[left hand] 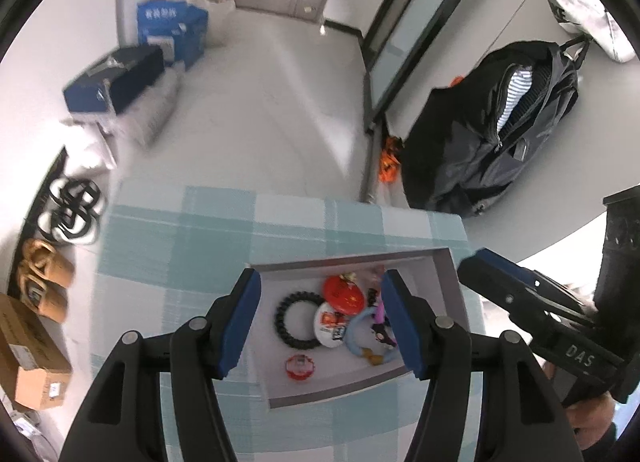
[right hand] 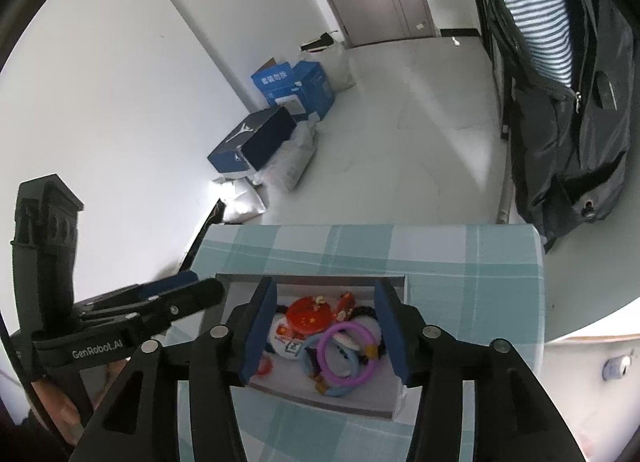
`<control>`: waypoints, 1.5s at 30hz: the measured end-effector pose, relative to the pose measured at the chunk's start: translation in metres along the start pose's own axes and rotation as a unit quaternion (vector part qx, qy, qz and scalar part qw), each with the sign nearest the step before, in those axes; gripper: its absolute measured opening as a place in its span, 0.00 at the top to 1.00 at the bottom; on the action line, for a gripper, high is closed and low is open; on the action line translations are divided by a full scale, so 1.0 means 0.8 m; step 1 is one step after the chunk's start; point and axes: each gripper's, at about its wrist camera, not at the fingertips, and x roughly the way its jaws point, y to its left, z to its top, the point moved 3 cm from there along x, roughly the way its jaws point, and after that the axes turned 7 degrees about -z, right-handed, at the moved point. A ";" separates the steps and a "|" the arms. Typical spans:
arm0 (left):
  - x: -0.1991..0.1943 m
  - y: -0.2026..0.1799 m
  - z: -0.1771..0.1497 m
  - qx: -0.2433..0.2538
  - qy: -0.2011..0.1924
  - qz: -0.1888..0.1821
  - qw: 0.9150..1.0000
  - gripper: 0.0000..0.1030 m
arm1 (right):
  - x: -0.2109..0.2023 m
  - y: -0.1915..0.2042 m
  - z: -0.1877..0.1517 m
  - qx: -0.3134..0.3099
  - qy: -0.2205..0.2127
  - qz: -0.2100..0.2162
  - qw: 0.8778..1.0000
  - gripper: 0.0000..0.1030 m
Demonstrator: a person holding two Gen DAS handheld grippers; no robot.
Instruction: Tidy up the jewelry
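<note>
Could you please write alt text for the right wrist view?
The open, empty right gripper hovers over a shallow grey tray holding a purple ring, blue ring and red badge, on a teal checked cloth. The left gripper enters from the left.

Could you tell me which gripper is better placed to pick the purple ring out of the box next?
Probably the right gripper: its open, empty jaws frame the purple ring in the box. In the left gripper's view the ring sits at the box's far right, partly behind a pad.
</note>
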 end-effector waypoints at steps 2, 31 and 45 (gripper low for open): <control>-0.013 -0.003 -0.002 0.012 -0.021 0.019 1.000 0.44 | -0.006 0.003 -0.003 -0.004 -0.007 0.001 1.000 0.39; -0.107 -0.043 -0.087 0.037 -0.139 0.104 0.984 0.15 | -0.105 0.036 -0.078 -0.070 -0.081 -0.048 0.993 0.00; -0.117 -0.054 -0.098 0.049 -0.144 0.110 0.982 0.15 | -0.120 0.040 -0.106 -0.057 -0.085 -0.051 0.993 0.00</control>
